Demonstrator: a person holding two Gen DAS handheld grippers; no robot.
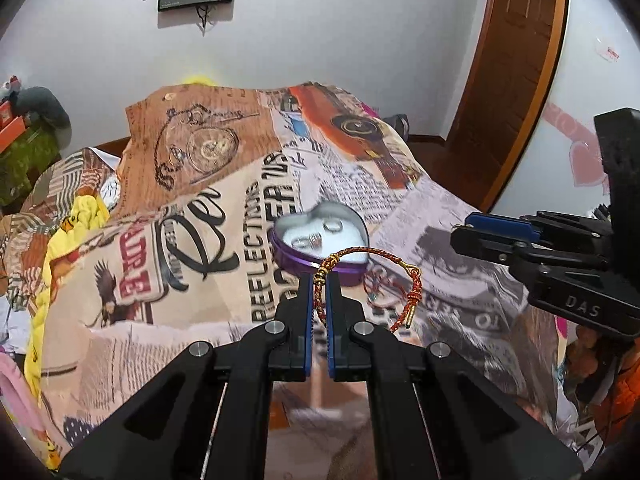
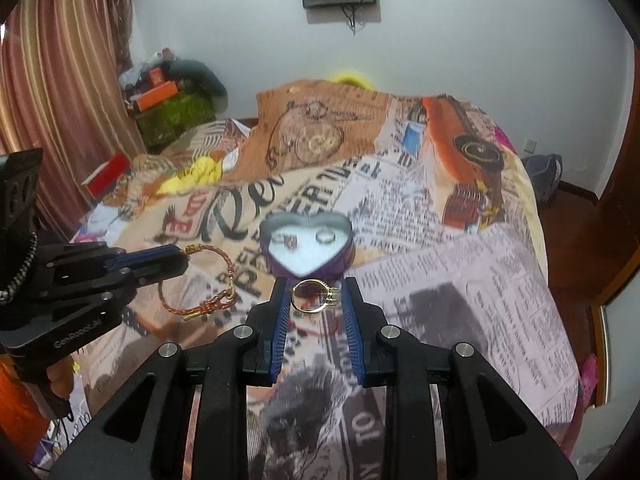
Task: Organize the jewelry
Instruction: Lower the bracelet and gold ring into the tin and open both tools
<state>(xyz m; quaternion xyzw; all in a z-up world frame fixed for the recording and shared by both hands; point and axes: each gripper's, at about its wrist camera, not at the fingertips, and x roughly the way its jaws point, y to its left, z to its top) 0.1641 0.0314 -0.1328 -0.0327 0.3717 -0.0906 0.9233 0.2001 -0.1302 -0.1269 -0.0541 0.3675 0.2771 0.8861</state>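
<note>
A: How many pieces do you count?

B: Four. One braided red-and-gold bracelet [image 1: 372, 280], one gold ring [image 2: 314, 295], and two small pieces lying in the heart-shaped tin [image 1: 320, 236] at the middle of both frames.

A: Who holds what?

B: The left gripper [image 1: 320, 280] has its jaws pinched almost together on the bracelet's cord; the loop hangs out to the right of them, above the bedspread [image 1: 224, 216]. The right gripper [image 2: 316, 294] has its jaws part-way open, with the ring spanning the gap between the blue pads [image 2: 280, 320]. It looks lightly clamped there.

A: Anything hard to read?

B: The two pieces in the tin are small and blurred; one looks like a silver ring, the other I can't name. In the left view the bracelet crosses the tin's near rim.

A: Room to move?

B: The tin sits just beyond both sets of fingertips, open-topped, with flat bedspread around it. The right gripper enters from the right edge of the left view, well apart from the bracelet.
</note>
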